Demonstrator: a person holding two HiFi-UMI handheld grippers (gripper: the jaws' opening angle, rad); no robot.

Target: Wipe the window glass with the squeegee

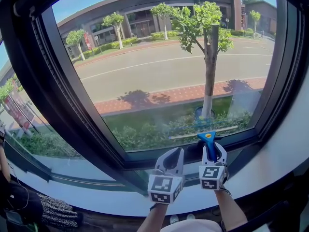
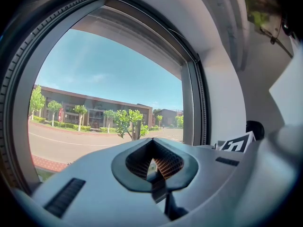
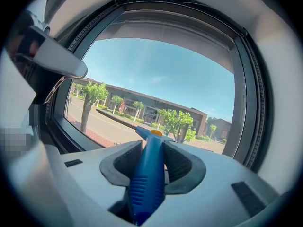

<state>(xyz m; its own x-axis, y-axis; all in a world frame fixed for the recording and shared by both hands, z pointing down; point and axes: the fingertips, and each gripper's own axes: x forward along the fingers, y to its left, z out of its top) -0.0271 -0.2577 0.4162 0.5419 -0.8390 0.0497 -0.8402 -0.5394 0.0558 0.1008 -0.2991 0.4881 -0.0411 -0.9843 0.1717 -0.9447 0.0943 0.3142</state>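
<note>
The left gripper (image 1: 174,153) and the right gripper (image 1: 211,150) sit side by side, close together, in front of the bottom edge of the window glass (image 1: 145,95) and above the sill (image 1: 273,153), the left one on the left. The squeegee (image 1: 207,138) stands with its handle between the right gripper's jaws and its blade lying across the foot of the glass, just above the lower frame (image 1: 145,158). Outside, a hedge (image 1: 145,135) runs just behind the glass, a tree (image 1: 210,71) rises straight beyond the squeegee, a road (image 1: 159,69) crosses behind the tree, and a building (image 1: 140,13) stands on the far side of the road.
</note>
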